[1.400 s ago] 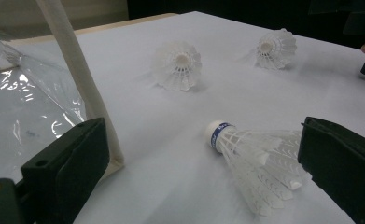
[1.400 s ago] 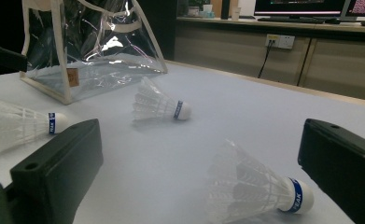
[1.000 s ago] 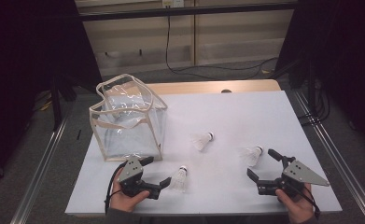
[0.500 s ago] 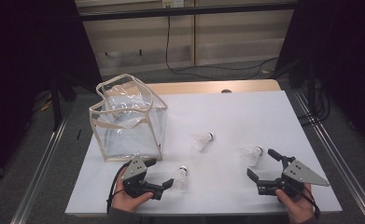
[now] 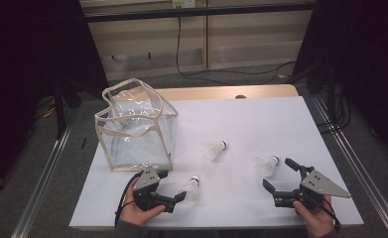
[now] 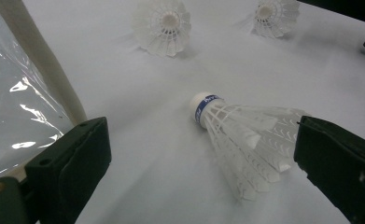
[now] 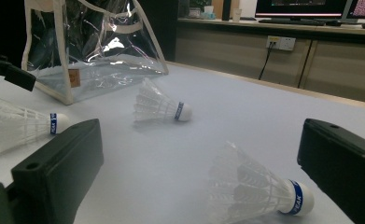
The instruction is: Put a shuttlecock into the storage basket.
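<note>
Since a second ago, only a small creep of the left gripper [image 5: 173, 186] rightward on the near edge of the white table [image 5: 261, 119], closing on the near shuttlecock [image 5: 193, 189]; no change at the right gripper [image 5: 277, 173] or at any shuttlecock. From the high view: both pairs of jaws apart and holding nothing, the right shuttlecock [image 5: 267, 165] just beyond the right jaws, the middle shuttlecock [image 5: 214, 148] farther off, the clear bag [image 5: 137, 129] upright and open-topped at the far left. Probably the approach before a first pick-up, with bagging to follow. In the left gripper view: left gripper [image 6: 199, 158] spread wide around the near shuttlecock [image 6: 245, 140], lying on its side, cork with a blue band pointing far, stiff white feather skirt almost touching the right-hand jaw; glossy, crinkled bag wall [image 6: 17, 93] with cream trim close at left. Next, likely a little more reach and a gentle squeeze, since the skirt looks light and crushable. In the right gripper view: right gripper [image 7: 199, 163] equally wide, right shuttlecock [image 7: 250, 191] low between the jaws, cork to the right; middle shuttlecock [image 7: 159, 106] and clear bag [image 7: 91, 42] beyond.
</note>
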Demonstrator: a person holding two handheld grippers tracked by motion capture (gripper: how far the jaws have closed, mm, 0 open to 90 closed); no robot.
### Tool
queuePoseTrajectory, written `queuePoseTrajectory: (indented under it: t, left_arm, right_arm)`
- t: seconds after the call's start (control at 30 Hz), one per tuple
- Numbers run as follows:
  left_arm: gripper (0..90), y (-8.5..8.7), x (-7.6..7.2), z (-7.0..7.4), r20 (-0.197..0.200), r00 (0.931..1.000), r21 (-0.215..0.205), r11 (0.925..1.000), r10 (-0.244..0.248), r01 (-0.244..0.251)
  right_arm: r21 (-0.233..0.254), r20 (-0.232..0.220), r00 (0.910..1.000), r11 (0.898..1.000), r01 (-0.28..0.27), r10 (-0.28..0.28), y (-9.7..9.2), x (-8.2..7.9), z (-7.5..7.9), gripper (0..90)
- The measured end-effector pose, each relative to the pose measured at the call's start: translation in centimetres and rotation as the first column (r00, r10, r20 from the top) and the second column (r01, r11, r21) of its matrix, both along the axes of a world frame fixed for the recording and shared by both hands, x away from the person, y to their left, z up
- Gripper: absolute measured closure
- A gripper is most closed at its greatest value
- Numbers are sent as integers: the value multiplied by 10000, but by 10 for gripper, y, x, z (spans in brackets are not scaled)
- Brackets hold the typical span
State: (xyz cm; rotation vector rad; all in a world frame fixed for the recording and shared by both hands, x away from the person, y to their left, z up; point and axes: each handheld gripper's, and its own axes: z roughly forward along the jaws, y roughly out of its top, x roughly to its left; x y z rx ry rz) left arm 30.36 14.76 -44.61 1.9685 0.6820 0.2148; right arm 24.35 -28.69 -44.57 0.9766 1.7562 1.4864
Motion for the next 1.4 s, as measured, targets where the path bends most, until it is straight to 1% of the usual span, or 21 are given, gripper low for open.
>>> queuePoseTrajectory:
  t: [0.07, 0.1, 0.13, 0.17, 0.2, 0.27, 0.33, 0.37, 0.4, 0.43, 0.47, 0.5, 0.7, 0.93, 1.03, 1.07, 1.2, 1.23, 1.27, 1.33, 1.4]
  left_arm:
    - [53, -1, 0, -1, -51, 10000, 11, 10000, -76, 76]
    - [53, -1, 0, 0, -74, 9999, 126, 9998, -130, 131]
    - [54, -2, 0, -1, -65, 9999, 125, 9998, -138, 139]
    - [57, -2, 0, -1, -82, 9998, 266, 9995, -166, 168]
    - [62, -3, -1, -1, -109, 9998, 318, 9993, -168, 171]
    - [97, -4, -1, -1, -180, 9996, 498, 9985, -214, 222]
    - [112, -5, 0, -1, -285, 9994, 505, 9985, -220, 234]
    - [126, -5, 0, -2, -275, 9994, 539, 9982, -231, 246]
    - [164, -5, 0, -2, -288, 9994, 552, 9982, -214, 230]
    - [164, -5, 0, -2, -326, 9992, 541, 9982, -243, 260]
    - [202, -5, 0, -2, -307, 9992, 580, 9979, -265, 282]
    - [202, -5, 0, -1, -326, 9991, 646, 9975, -260, 280]
    - [285, -7, 1, -1, -400, 9986, 791, 9962, -346, 377]
    - [349, -10, 3, -1, -566, 9975, 820, 9955, -424, 470]
    - [396, -12, 3, -1, -653, 9966, 851, 9948, -498, 553]
    - [408, -13, 3, -1, -652, 9967, 791, 9955, -477, 528]
    - [473, -14, 4, -1, -682, 9965, 880, 9946, -483, 542]
    - [513, -15, 4, -2, -678, 9965, 888, 9945, -498, 558]
    - [513, -15, 4, -2, -723, 9963, 908, 9944, -474, 539]
    - [550, -16, 4, -2, -766, 9956, 899, 9941, -534, 602]
    - [584, -16, 4, -3, -809, 9951, 986, 9931, -561, 640]
  right_arm:
    - [12, -1, 10000, 10000, 8, -8, 0, 0, 0, 2]
    - [12, -1, 10000, 10000, 8, -8, 0, 0, 0, 2]
    - [13, -4, 10000, 10000, 12, -12, 0, 0, 0, 2]
    - [21, 8, 10000, 10000, -4, 4, 0, 0, 0, 2]
    - [11, 3, 10000, 10000, 7, -7, 0, 0, 0, 2]
    - [6, 3, 10000, 10000, -4, 4, 0, 0, 0, 2]
    - [12, 7, 10000, 10000, -12, 12, 0, 0, 0, 2]
    - [16, 21, 10000, 10000, -25, 24, 0, 0, 0, 2]
    - [-1, 15, 10000, 10000, -4, 4, 0, 0, 0, 2]
    - [-1, 15, 10000, 10000, -4, 4, 0, 0, 0, 2]
    - [0, 2, 10000, 10000, 0, 0, 0, 0, 0, 2]
    - [-4, 2, 10000, 10000, 1, -1, 0, 0, 0, 2]
    - [3, 10, 10000, 10000, -21, 21, 0, 0, 0, 3]
    - [8, 23, 10000, 10000, -24, 24, 0, 0, 0, 3]
    - [-3, 24, 10000, 10000, -20, 20, 0, 0, 0, 3]
    - [-21, 42, 10000, 10000, -21, 21, 0, 0, 0, 3]
    - [-7, 38, 10000, 10000, -22, 23, 0, 0, 0, 3]
    - [39, 12, 10000, 10000, -6, 6, 0, 0, 0, 3]
    - [39, 12, 10000, 10000, -6, 6, 0, 0, 0, 3]
    - [28, 7, 10000, 10000, -13, 13, 0, 0, 0, 3]
    - [48, 9, 10000, 10000, -22, 22, -1, 0, 0, 4]
